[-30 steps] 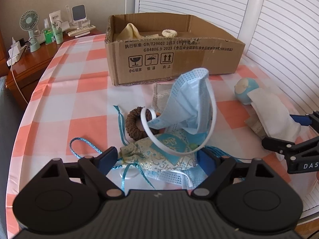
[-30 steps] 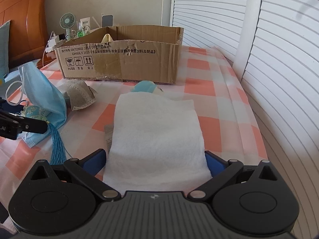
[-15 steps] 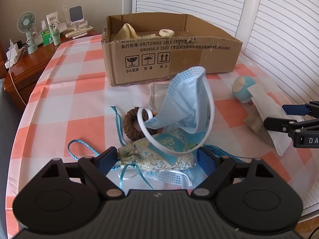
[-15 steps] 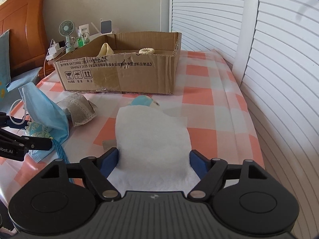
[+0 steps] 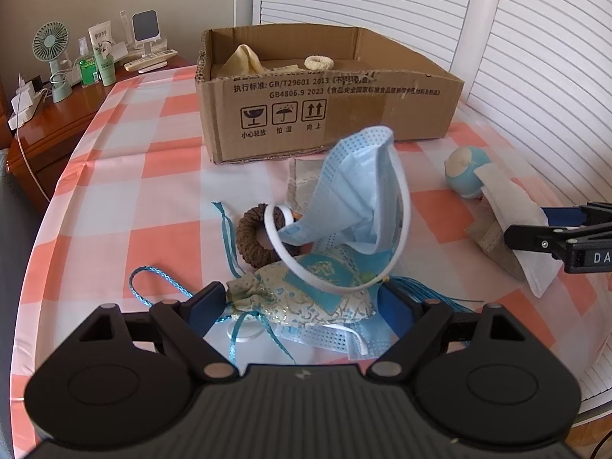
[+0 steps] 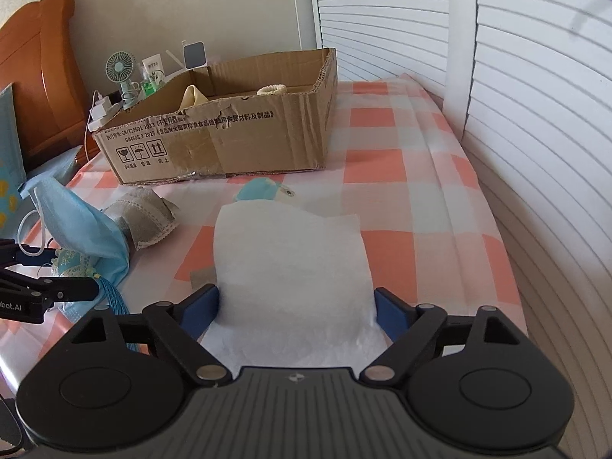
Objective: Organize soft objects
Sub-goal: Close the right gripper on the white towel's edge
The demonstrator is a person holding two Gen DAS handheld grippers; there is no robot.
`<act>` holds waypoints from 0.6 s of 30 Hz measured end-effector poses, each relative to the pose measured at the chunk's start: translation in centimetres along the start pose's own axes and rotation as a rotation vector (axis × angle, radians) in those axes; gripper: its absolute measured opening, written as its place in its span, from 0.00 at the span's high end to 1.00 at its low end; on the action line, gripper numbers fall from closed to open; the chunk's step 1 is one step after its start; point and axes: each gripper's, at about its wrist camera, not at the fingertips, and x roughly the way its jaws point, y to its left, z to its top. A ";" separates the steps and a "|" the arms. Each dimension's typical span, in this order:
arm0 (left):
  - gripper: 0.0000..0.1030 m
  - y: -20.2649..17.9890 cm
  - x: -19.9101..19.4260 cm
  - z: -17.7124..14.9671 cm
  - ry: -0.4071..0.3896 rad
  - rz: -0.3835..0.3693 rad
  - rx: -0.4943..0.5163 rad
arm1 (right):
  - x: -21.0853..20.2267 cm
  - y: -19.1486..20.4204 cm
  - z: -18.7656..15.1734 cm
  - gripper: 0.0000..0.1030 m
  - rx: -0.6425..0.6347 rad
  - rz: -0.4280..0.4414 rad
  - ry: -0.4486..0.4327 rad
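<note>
The white towel (image 6: 290,264) is now up off the checked surface (image 6: 413,176), clamped between the jaws of the right gripper (image 6: 296,306). 1 s ago it lay flat and the jaws stood wide apart around it; now they pinch it, and the cloth bunches into a soft hump with its far edge hanging. So, in my judgement, the pick step is done and the carry to the cardboard box (image 6: 229,130) comes next.

On the left side less has changed. The left gripper (image 5: 302,302) holds the patterned pouch (image 5: 306,290) together w/ the blue face mask (image 5: 352,187); its jaws are closed on the pile as before, and the pile looks lifted a bit, but I cannot tell if it is fully clear of the surface.

Materials: the towel is thick, fluffy, w/o pattern. The mask is thin pleated fabric w/ white elastic loops, standing up like a cone. The pouch is shiny brocade w/ blue cords and a tassel. Behind it lies a brown braided ring (image 5: 256,237), and a grey lace-edged cloth (image 6: 141,214) is nearer the box. A round blue plush (image 5: 466,172) sits toward the right edge. The box stands at the far edge, open on top, w/ a cream scrunchie (image 5: 318,62) and a pale cloth (image 5: 244,59) inside.
</note>
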 end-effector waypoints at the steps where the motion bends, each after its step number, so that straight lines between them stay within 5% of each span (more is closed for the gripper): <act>1: 0.17 0.0 0.0 0.0 0.001 -0.001 0.000 | -0.2 0.0 0.0 0.22 -0.004 0.008 -0.002; 11: 0.35 0.0 -0.6 0.0 0.002 0.008 0.007 | -2.0 -0.1 0.6 0.63 -0.025 -0.003 -0.034; 14: 0.41 0.2 -0.7 0.0 0.000 0.013 0.004 | -2.1 0.0 0.5 0.63 -0.037 -0.009 -0.035; 18: 0.35 0.4 -0.6 0.1 0.006 0.026 -0.017 | -1.9 0.2 0.4 0.56 -0.050 -0.022 -0.025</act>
